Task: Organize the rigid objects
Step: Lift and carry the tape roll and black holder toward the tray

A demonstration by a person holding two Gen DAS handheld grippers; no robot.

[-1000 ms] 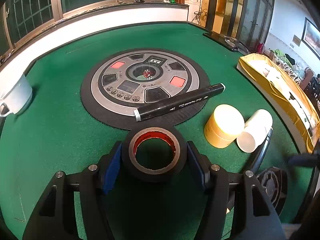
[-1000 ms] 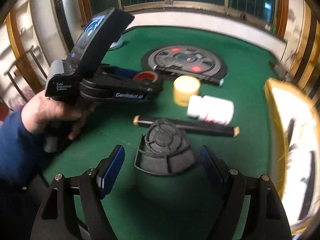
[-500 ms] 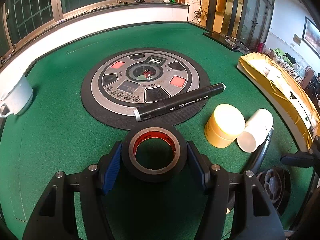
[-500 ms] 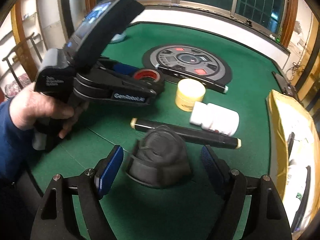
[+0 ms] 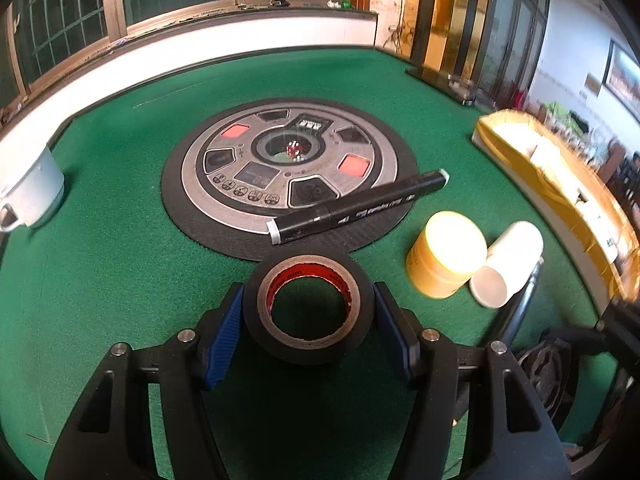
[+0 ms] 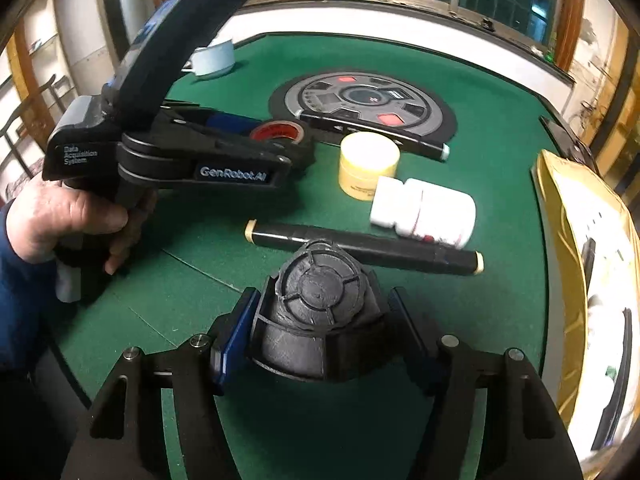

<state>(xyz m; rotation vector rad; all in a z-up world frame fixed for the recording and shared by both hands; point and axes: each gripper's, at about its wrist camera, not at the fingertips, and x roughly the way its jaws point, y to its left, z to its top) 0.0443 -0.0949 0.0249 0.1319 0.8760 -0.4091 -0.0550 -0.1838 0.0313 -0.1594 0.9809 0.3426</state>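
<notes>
One hand [image 6: 68, 220] (right view only)

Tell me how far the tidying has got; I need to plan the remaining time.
Nothing looks sorted yet. In hand: left gripper clamps the black tape roll; right gripper is closing around the black ribbed plastic dome. Left on the green felt table: yellow jar, white bottle, two black markers.

The right claw [image 6: 320, 330] is closing around a black domed cap [image 6: 316, 312]; beyond it a black marker [image 6: 400, 250] lies on the green table [image 6: 200, 280].
</notes>
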